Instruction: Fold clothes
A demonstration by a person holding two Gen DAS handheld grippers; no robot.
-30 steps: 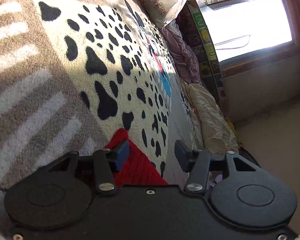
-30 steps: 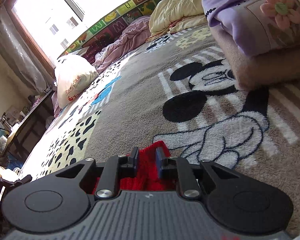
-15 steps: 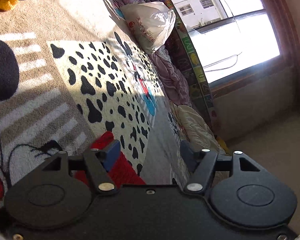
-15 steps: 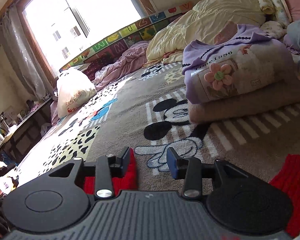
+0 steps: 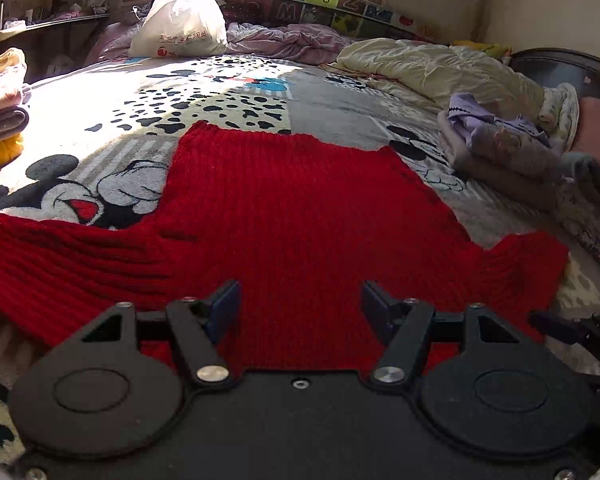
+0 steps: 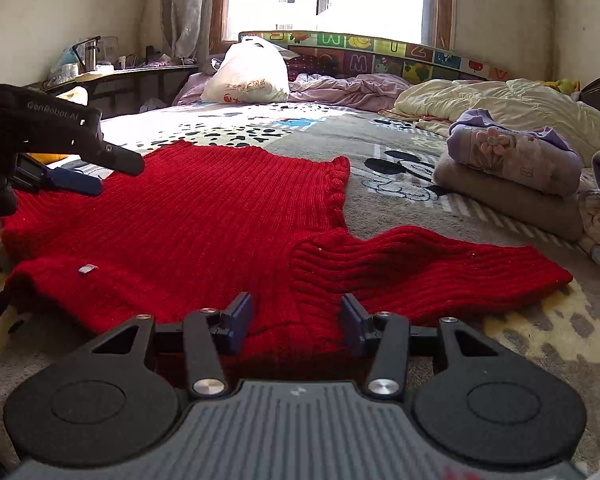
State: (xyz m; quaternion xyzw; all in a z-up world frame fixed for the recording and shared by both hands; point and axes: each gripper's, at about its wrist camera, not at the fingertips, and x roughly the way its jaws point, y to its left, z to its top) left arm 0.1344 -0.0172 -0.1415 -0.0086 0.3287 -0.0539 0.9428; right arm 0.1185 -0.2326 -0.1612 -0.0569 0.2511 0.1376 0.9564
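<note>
Left gripper (image 5: 296, 306): jaws apart, nothing clamped, poised over near edge of red knit sweater (image 5: 292, 208). Right gripper (image 6: 296, 318): jaws opening, pads clear of knit beneath. Sweater spread flat on cartoon-print blanket (image 6: 412, 184), sleeves out to both sides. Folded clothes stack (image 6: 512, 172) lying near right sleeve.

A red sweater (image 6: 204, 216) lies spread flat on the blanket (image 6: 400, 204), the right gripper (image 6: 296, 318) hangs over its near edge with jaws opening and pressing on nothing, and the left gripper (image 6: 76, 172) is above its left part.
</note>
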